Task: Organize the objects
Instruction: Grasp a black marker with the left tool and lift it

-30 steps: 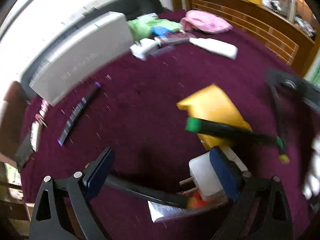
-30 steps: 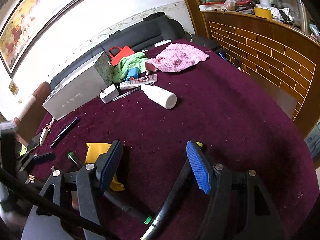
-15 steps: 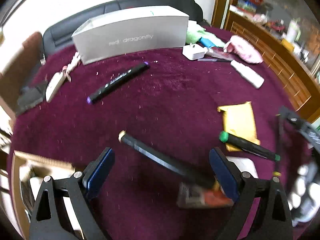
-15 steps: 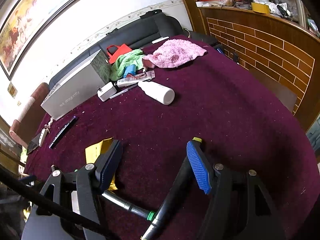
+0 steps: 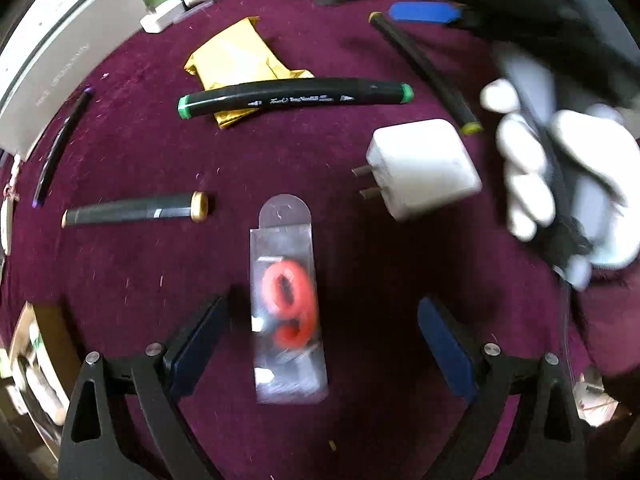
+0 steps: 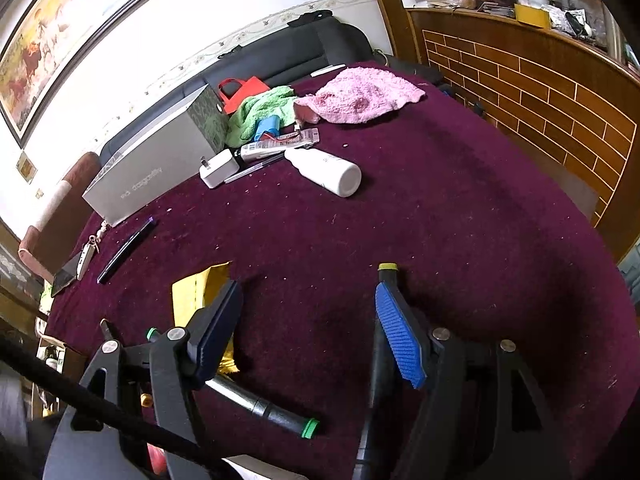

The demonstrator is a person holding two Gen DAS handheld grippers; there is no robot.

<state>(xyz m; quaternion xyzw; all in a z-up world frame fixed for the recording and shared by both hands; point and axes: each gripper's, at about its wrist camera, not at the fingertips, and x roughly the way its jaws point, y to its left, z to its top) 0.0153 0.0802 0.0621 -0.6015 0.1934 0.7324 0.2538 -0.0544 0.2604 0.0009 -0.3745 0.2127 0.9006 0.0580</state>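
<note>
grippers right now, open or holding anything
left gripper: open, straddling the clear packet, not gripping.
right gripper: open, holding nothing.

Dim, partly blurred left view; brighter, sharper right view, both bowed by fisheye.

In the left view the white-gloved hand [image 5: 560,184] at right and the clear packet with a red figure nine [image 5: 289,304] are smeared; a soft shadow darkens the maroon cloth surface [image 5: 128,152] nearby. In the right view the white wall [image 6: 224,12] glares, and corners fall black.

We read a red 9 [image 5: 291,306] inside the clear packet [image 5: 288,300], and a white brand line, roughly "Touch TongYuanBill", on the green-capped marker [image 5: 294,99]; the grey box [image 6: 156,168] lettering stays illegible
</note>
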